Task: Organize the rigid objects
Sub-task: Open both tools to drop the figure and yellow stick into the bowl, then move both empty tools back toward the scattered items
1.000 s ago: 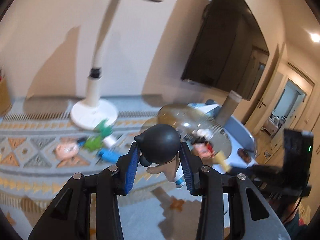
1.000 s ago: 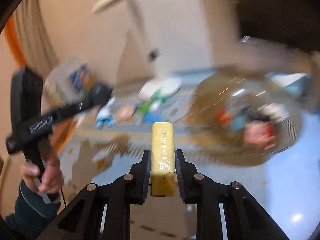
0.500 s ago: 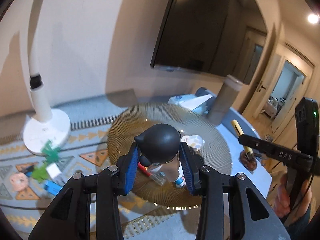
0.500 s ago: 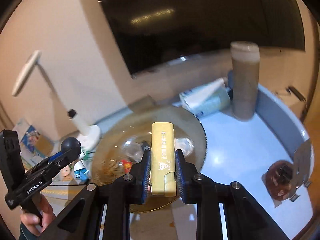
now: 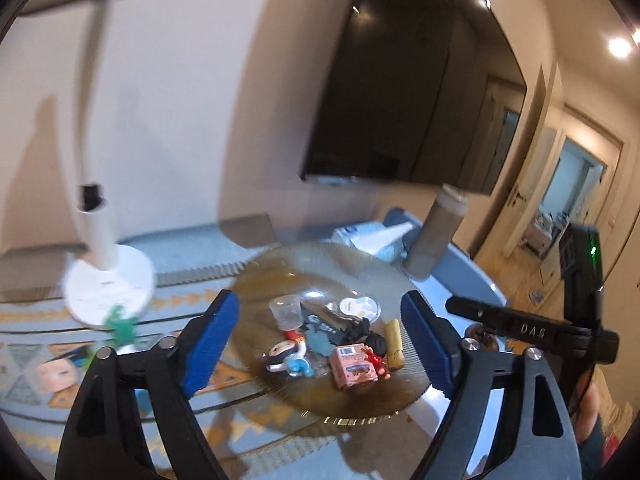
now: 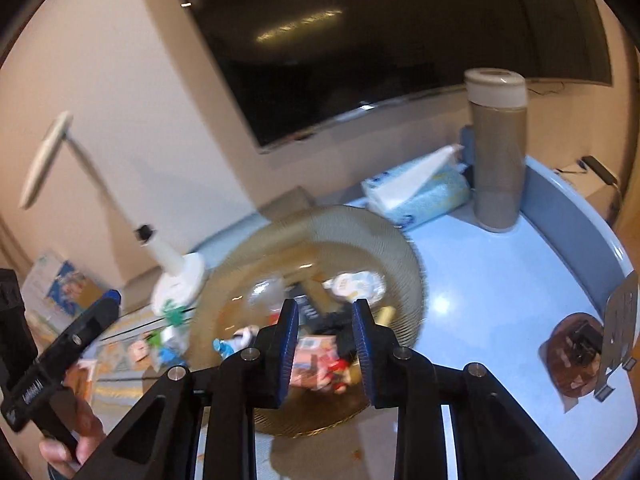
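Seen from the left wrist, moving left to right. At nine o'clock, white desk lamp (image 5: 106, 276) on the patterned mat, blurred, with green toy pieces (image 5: 122, 326) at its base. Left gripper (image 5: 320, 344) wide, jaws just opened, nothing pressed between the blue pads. Beyond them, at centre, amber glass plate (image 5: 280, 276) heaped with small items: clear cup (image 5: 285, 310), black-headed figurine (image 5: 370, 338), pink box (image 5: 352, 364), yellow bar (image 5: 394, 344) lying toward three o'clock on the plate. At one o'clock, tissue pack (image 5: 376, 240) beside tall brown canister (image 5: 434, 236).

From the right wrist: right gripper (image 6: 326, 340) narrow, jaws just eased apart, gripping nothing, the yellow bar (image 6: 384, 316) loose on the plate (image 6: 412, 264) past the right finger.
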The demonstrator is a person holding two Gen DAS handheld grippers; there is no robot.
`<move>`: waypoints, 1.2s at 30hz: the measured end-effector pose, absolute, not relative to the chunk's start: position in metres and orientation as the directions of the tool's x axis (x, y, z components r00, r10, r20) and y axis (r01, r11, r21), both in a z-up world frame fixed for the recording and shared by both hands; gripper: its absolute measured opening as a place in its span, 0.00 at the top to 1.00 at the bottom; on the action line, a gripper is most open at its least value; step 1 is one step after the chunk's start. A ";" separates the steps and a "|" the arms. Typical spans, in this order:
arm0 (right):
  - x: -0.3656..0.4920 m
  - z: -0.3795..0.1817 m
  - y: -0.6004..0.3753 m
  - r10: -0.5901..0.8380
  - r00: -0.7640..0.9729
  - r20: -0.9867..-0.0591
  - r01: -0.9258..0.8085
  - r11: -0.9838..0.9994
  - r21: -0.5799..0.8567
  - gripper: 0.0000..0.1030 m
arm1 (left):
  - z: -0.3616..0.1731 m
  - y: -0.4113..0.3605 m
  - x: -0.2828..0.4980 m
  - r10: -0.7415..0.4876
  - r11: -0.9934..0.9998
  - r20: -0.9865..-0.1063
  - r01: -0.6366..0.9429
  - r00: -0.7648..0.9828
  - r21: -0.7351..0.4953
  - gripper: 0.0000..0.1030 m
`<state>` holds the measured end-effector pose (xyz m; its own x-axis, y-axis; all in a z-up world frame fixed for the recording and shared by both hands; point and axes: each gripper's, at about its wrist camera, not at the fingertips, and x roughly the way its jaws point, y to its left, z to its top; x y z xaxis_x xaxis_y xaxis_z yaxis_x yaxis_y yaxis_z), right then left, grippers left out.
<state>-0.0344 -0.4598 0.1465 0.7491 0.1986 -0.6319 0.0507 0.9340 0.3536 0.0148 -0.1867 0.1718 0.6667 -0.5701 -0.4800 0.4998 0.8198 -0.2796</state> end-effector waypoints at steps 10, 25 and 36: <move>-0.086 0.101 -0.276 0.379 0.665 -0.643 -0.301 0.925 0.233 0.40 | 0.128 -0.048 -0.053 -0.192 0.980 -0.504 0.139 0.842 -0.141 0.00; -0.054 0.011 -0.223 0.240 0.575 -0.783 -0.271 0.958 0.095 0.40 | 0.004 0.054 -0.051 -0.377 0.789 -0.589 -0.085 0.715 -0.608 0.01; -0.066 0.014 -0.213 0.232 0.594 -0.770 -0.309 0.950 0.048 0.40 | 0.018 0.038 -0.057 -0.251 0.887 -0.611 -0.074 0.751 -0.456 0.01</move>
<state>-0.0658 -0.2135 0.0135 0.5942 0.2318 -0.7702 -0.3085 0.9500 0.0479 -0.0566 0.0377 0.0184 0.7509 -0.2513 -0.6107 -0.0738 0.8870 -0.4557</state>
